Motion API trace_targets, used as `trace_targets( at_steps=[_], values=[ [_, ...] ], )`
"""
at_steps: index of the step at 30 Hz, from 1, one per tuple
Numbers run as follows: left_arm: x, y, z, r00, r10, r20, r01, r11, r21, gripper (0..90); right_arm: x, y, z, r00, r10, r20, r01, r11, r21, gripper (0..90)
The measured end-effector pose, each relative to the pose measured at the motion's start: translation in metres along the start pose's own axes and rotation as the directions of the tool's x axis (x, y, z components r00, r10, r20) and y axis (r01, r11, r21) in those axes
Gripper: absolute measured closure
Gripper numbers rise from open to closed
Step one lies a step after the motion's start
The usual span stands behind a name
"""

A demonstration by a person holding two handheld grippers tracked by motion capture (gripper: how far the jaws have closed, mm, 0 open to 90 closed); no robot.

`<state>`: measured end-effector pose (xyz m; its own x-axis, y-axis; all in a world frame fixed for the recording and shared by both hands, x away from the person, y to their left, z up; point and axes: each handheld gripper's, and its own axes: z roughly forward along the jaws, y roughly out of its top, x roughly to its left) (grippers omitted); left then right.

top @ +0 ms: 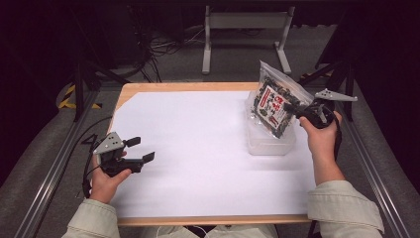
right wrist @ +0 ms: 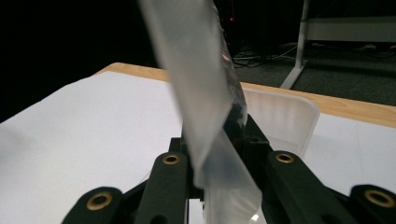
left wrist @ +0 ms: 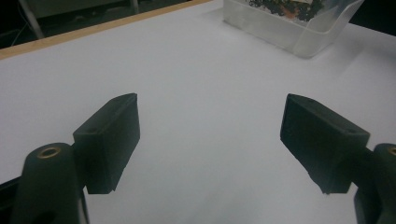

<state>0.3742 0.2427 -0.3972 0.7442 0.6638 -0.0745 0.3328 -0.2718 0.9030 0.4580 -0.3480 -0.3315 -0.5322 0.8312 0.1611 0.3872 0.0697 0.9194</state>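
The right tool (top: 296, 112) clamps the snack bag (top: 273, 101) over the clear tub (top: 270, 141) near the bench's (top: 148, 87) right edge; the left tool (top: 141, 149) gapes empty.

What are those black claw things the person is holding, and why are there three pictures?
Those are tongs, one in each of the person's hands. One picture is taken from above the table. The other two come from little cameras riding on the tongs, looking along their black jaws. On the table lies a big white sheet, and on it stands a clear plastic tub. The right tongs are squeezed shut on a see-through bag of dark snacks with a red and white label, holding it just over the tub. In the right tongs' own picture you see the bag up close between the jaws. The left tongs are open and hold nothing, low over the sheet.
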Motion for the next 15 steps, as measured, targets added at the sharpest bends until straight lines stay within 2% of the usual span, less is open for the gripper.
trace_targets(
  at_steps=[4,6,7,9,12,15],
  values=[
    [0.0,-0.001,0.001,1.0,-0.008,0.002,0.008,1.0,0.004,21.0,0.0,0.001,0.0,0.9999,-0.01,0.003,0.01,1.0,-0.007,75.4],
    [0.0,-0.001,0.002,1.0,-0.006,0.002,0.006,1.0,0.004,21.0,0.002,0.001,0.0,0.9998,-0.021,0.008,0.021,1.0,-0.023,65.4],
    [0.0,-0.001,0.002,1.0,-0.006,0.002,0.006,1.0,0.004,21.0,0.002,0.001,0.0,0.9998,-0.021,0.008,0.021,1.0,-0.023,65.4],
    [0.001,-0.002,0.001,1.0,-0.004,-0.001,0.004,1.0,0.005,21.0,0.004,0.002,-0.002,0.9996,-0.023,0.017,0.024,0.998,-0.059,51.3],
    [0.001,-0.003,0.0,1.0,-0.008,-0.001,0.008,1.0,0.003,21.0,0.007,0.003,-0.005,0.9988,-0.039,0.03,0.041,0.996,-0.083,40.5],
    [0.0,-0.004,-0.001,1.0,-0.007,-0.003,0.007,1.0,0.005,21.0,0.008,0.001,-0.011,0.9975,-0.049,0.051,0.053,0.995,-0.088,36.0]
  ],
)
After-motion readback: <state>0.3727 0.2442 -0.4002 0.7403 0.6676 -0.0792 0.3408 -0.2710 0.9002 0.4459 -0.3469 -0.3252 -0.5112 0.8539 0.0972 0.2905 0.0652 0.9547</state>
